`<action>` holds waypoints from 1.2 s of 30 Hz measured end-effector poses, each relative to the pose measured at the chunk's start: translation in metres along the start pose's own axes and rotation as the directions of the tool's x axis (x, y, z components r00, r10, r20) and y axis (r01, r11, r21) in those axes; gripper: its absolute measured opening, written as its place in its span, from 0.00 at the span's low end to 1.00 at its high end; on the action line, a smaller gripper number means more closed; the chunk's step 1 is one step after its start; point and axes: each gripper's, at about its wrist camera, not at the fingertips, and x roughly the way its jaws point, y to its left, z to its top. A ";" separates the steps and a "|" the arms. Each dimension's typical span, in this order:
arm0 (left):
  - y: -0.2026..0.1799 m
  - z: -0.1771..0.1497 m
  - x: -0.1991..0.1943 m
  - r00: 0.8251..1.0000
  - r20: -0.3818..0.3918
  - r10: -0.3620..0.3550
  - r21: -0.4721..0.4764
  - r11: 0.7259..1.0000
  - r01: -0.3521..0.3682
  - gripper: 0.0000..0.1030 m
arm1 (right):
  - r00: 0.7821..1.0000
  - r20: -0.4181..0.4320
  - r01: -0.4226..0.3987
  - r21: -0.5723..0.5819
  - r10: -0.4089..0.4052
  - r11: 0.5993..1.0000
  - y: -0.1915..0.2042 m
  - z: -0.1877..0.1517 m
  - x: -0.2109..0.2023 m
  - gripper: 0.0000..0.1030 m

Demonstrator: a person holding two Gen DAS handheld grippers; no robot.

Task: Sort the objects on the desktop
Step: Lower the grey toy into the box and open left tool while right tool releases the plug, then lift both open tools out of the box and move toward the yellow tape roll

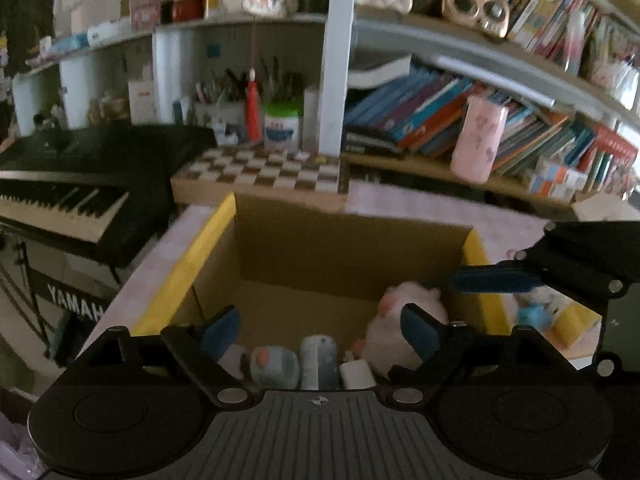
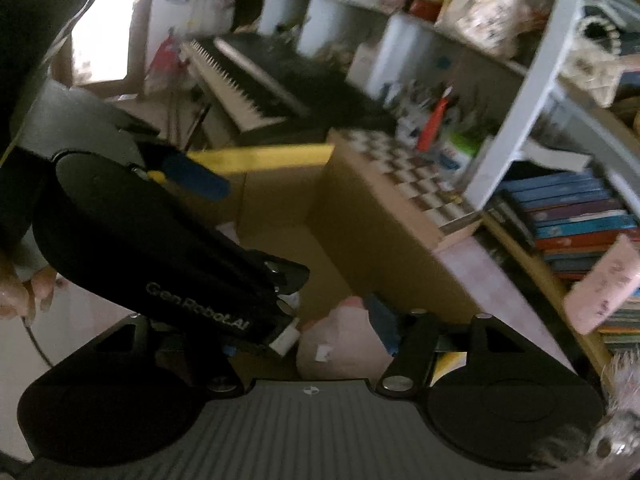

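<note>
- Plush toys lie on the floor of the cardboard box [image 1: 352,256], at its near edge: a pink plush [image 1: 396,320] at the 4 o'clock corner, and a blue-grey plush [image 1: 276,364] and a grey plush [image 1: 320,360] side by side at 6 o'clock in the left wrist view.
- Left gripper [image 1: 320,328] hangs over the box, tilted down into it, its blue-padded fingers [image 1: 222,332] spread wide with nothing between them; the toys lie below, not gripped.
- Right gripper [image 2: 308,332] reaches in from 3 o'clock of the left view, also tilted down. Its own camera shows one blue finger [image 2: 384,324] just beside the pink plush [image 2: 340,344]; the other finger is hidden behind the left gripper's body, so I cannot tell whether the jaws grip.
- A hand [image 2: 24,288] shows at 9 o'clock of the right view.
- Box flaps are yellow-edged; the box stands on a pink-checked tabletop [image 1: 440,208].
- Beyond, at 12 o'clock, sits a chessboard box [image 1: 264,172].
</note>
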 end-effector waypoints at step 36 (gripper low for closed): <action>-0.012 -0.078 -0.159 0.964 0.219 -0.154 0.122 0.984 0.130 0.92 | 0.870 -0.005 0.420 0.531 -0.493 0.736 0.088 -0.101 -0.182 0.67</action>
